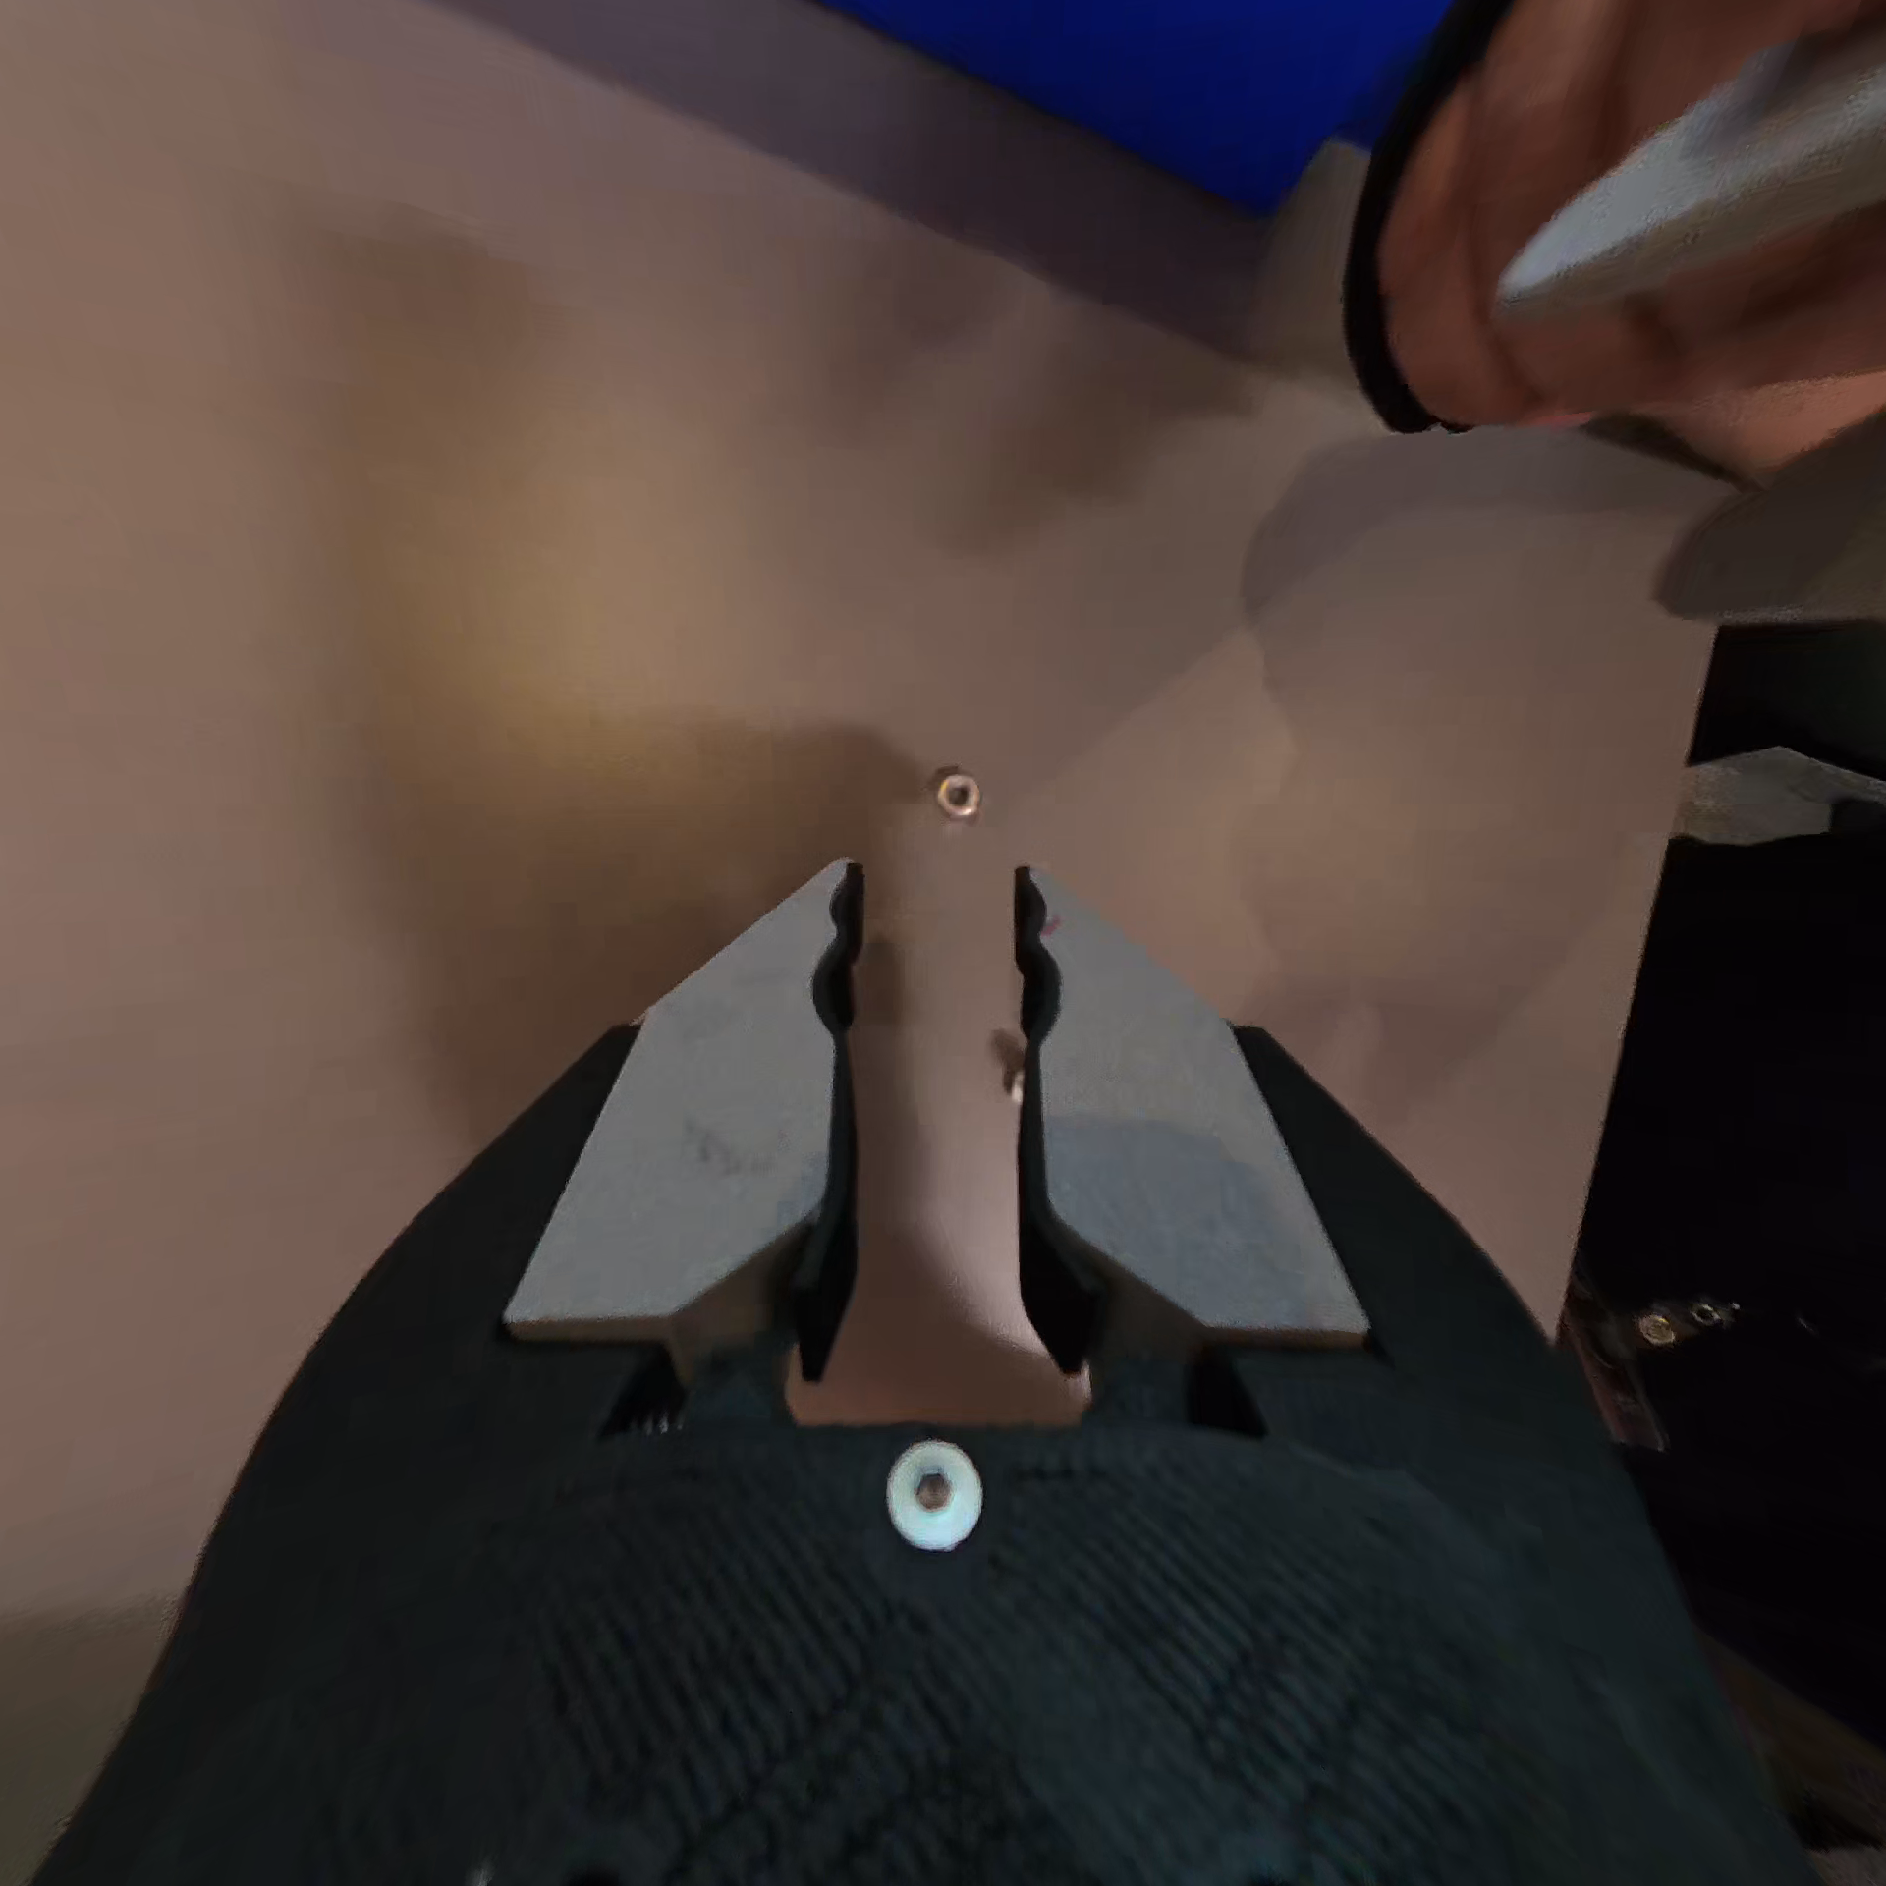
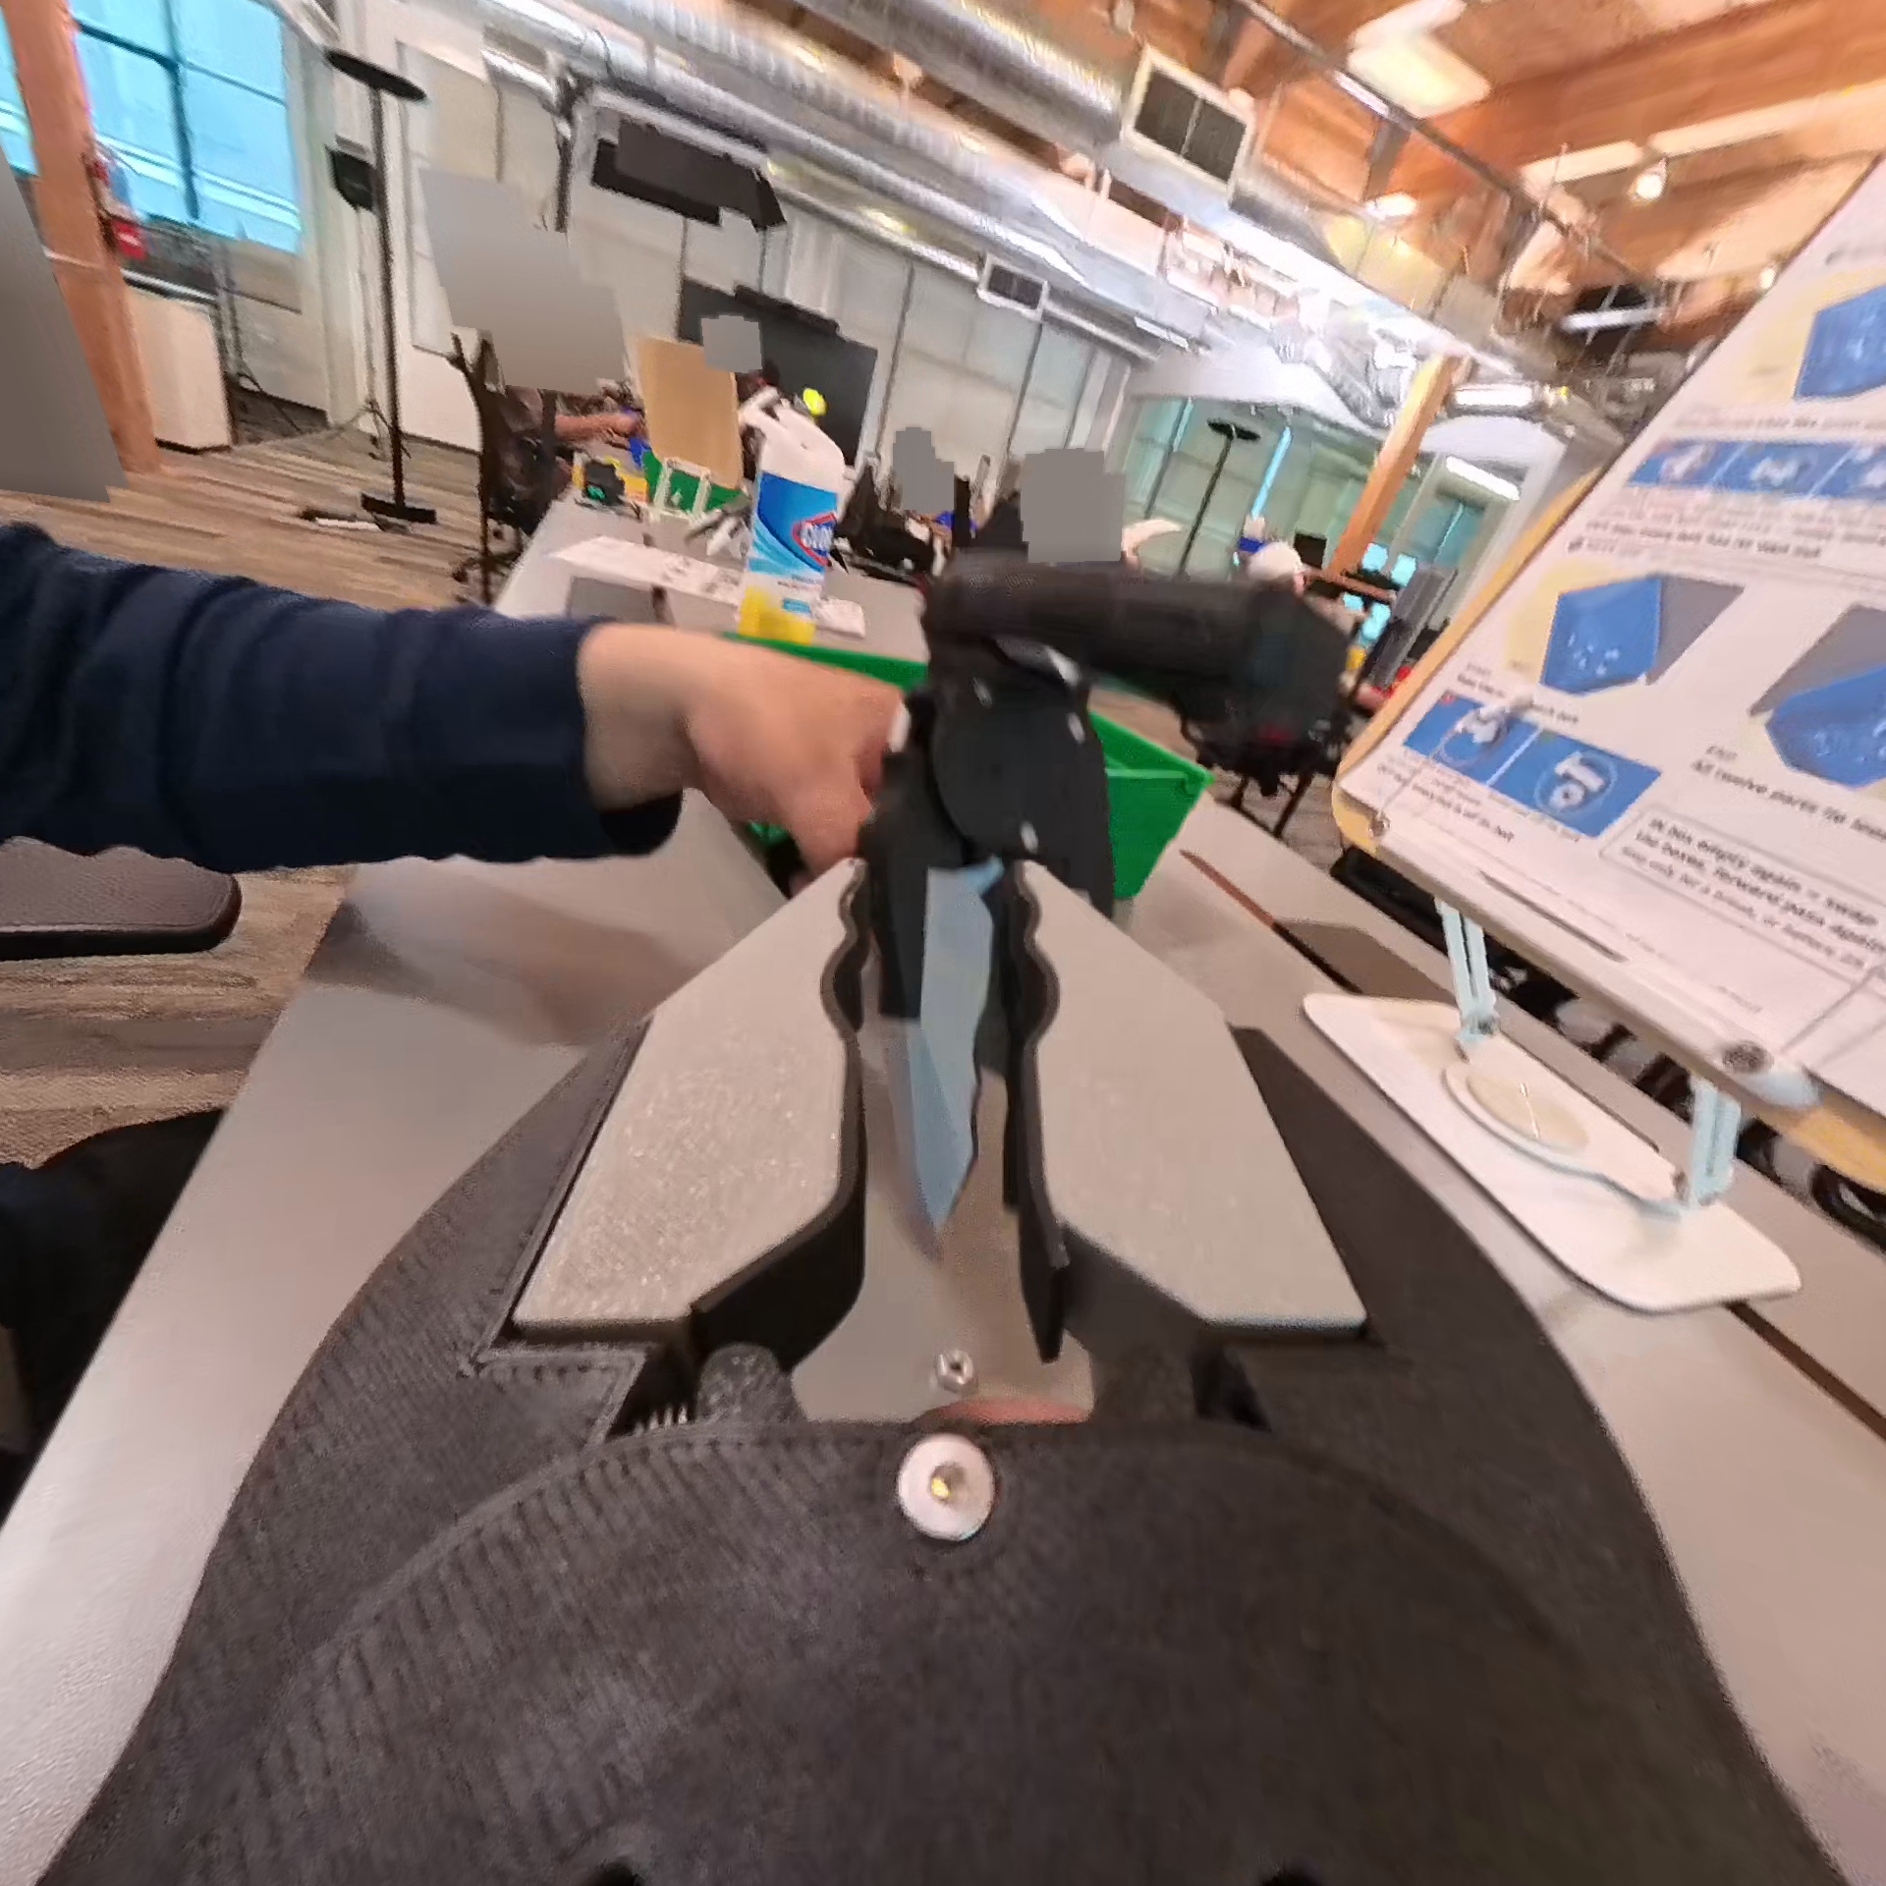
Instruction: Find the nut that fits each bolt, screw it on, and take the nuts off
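In the left wrist view, the left gripper (image 1: 939, 878) points down at the table (image 1: 408, 510), fingers parted and holding nothing; a single nut (image 1: 957, 797) lies loose just beyond its fingertips, slightly right of centre. No bolt shows. In the right wrist view, the right gripper (image 2: 944, 903) is likewise spread and empty, with the same nut (image 2: 953, 1368) deep between its fingers near their base. Judging by this, pairing and threading are yet to come here.
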Motion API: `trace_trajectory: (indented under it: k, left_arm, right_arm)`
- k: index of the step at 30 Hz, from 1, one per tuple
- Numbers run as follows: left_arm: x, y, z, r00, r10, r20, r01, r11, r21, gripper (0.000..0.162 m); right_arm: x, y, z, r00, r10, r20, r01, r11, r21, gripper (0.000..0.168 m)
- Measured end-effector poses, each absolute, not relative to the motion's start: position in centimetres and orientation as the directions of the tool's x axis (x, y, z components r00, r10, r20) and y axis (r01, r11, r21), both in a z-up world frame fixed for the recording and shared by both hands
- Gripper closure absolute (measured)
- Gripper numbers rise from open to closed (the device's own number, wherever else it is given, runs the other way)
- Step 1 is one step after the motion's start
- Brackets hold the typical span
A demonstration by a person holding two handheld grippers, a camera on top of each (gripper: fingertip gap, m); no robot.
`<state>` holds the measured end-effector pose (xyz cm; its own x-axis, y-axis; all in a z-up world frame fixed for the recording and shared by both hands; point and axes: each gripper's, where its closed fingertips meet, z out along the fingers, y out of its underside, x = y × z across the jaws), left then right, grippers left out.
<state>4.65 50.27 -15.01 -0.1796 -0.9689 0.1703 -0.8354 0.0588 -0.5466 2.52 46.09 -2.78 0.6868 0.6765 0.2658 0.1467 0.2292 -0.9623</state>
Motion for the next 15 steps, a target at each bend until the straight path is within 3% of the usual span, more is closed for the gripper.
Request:
trace_trajectory:
  k: [3,8,15]
  left_arm:
    - [2.8,51.8,-13.3,-0.134,-0.986,0.099,-0.778,0.043,-0.627,0.130]
    - [0.1,53.1,-13.2,-0.103,-0.990,0.100,-0.644,-0.011,-0.765,0.124]
    - [-4.2,56.7,-17.5,0.039,-0.998,0.048,-0.740,-0.061,-0.670,0.112]
  right_arm:
    - [2.9,48.1,-5.2,0.733,0.635,0.244,0.232,0.104,-0.967,0.153]
    - [-0.4,48.1,-12.5,0.623,0.777,0.094,0.375,-0.191,-0.907,0.133]
    - [-1.3,49.2,-15.9,0.626,0.779,0.032,0.435,-0.315,-0.844,0.149]
